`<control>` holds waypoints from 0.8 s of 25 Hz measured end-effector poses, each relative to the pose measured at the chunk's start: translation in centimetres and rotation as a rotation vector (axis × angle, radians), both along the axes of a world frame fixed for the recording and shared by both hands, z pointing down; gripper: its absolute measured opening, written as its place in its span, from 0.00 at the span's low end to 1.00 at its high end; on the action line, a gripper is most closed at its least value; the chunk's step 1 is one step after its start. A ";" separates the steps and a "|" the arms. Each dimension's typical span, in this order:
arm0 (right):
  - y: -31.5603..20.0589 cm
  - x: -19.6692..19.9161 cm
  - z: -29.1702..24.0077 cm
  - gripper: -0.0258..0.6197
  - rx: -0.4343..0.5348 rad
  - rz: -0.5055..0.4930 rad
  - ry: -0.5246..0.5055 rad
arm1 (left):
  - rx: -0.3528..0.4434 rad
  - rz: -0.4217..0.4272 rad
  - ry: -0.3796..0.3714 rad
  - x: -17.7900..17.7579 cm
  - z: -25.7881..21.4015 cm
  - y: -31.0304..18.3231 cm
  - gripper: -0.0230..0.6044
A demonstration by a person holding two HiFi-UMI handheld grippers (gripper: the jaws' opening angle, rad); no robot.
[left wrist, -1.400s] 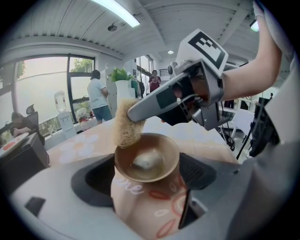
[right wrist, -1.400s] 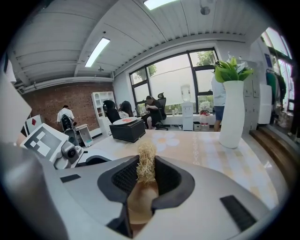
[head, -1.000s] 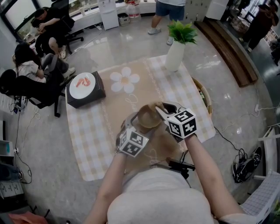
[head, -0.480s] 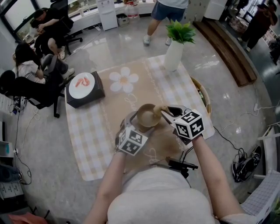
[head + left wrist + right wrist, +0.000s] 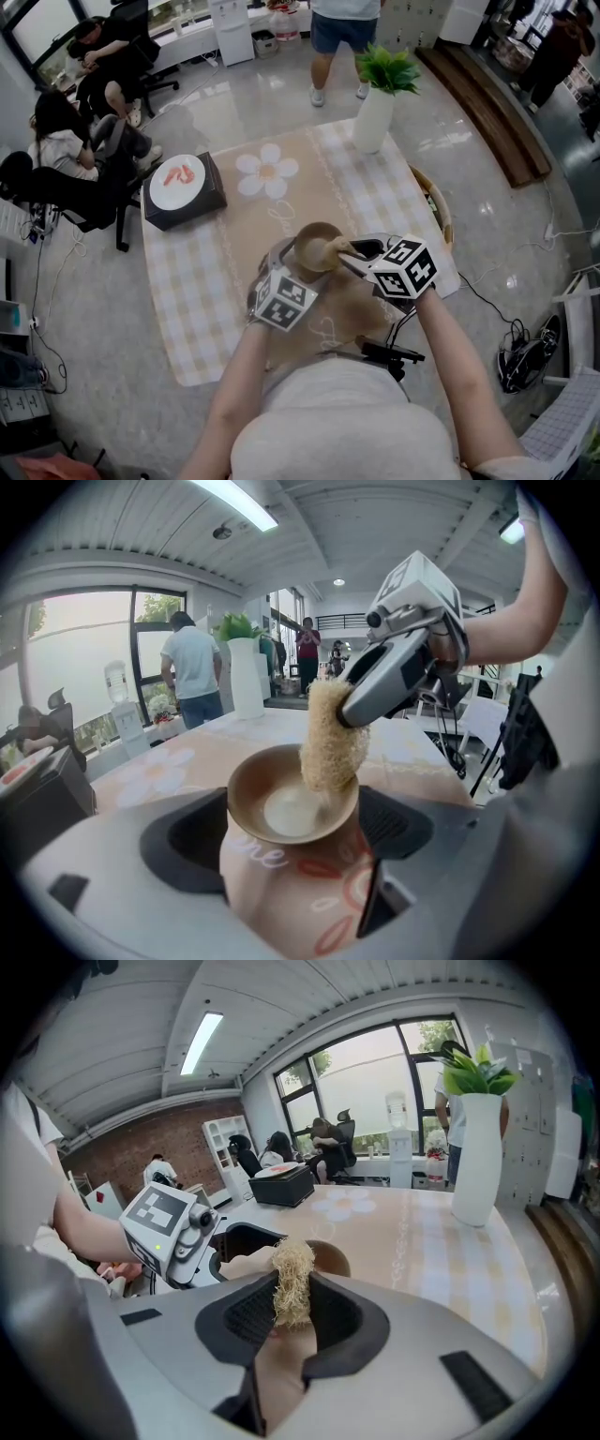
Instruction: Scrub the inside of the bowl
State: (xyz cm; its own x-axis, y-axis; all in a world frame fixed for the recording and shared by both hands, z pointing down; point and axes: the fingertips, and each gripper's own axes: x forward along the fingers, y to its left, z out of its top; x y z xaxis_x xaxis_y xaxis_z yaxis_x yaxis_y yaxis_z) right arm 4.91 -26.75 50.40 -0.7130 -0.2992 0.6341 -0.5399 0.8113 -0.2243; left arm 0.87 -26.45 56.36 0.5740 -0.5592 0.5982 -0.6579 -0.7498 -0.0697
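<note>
You are holding the bowl (image 5: 281, 803) in your left gripper (image 5: 284, 265). Its jaws are spread wide and clamping the bowl's patterned outer wall from both sides, and the bowl's opening is facing up and away from that gripper. The bowl is sitting over the near part of the cloth (image 5: 216, 281), between your two grippers. Your right gripper (image 5: 352, 251) is pinching a loofah (image 5: 333, 735), its jaws drawn in to a narrow gap on the fibres. You are pressing the loofah's lower end inside the bowl, against the right inner wall just above the pale bottom. A vase (image 5: 373, 117) is standing at the cloth's far edge, and a plate (image 5: 176, 181) is resting on a black box far left.
</note>
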 end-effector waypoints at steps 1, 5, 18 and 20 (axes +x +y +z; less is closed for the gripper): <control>0.2 -0.3 0.1 0.18 -0.009 -0.019 0.000 | -0.001 0.001 -0.002 0.0 0.0 0.0 0.70; 0.7 -1.5 0.4 0.18 -0.030 -0.084 -0.001 | -0.003 0.005 -0.009 0.0 0.0 0.0 0.70; 1.0 -4.8 -0.4 0.18 -0.034 -0.183 -0.080 | -0.003 0.012 -0.022 0.0 0.1 0.0 0.70; 0.7 -5.1 -0.2 0.18 -0.028 -0.173 -0.079 | -0.003 0.014 -0.023 0.0 0.1 0.0 0.70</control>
State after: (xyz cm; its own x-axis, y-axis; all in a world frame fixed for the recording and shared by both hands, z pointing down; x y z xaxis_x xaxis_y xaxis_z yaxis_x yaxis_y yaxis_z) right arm -0.17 -26.09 50.16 -0.8000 -0.1512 0.5806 -0.3729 0.8834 -0.2838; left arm 0.85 -26.42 56.50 0.5678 -0.5492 0.6132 -0.6454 -0.7594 -0.0825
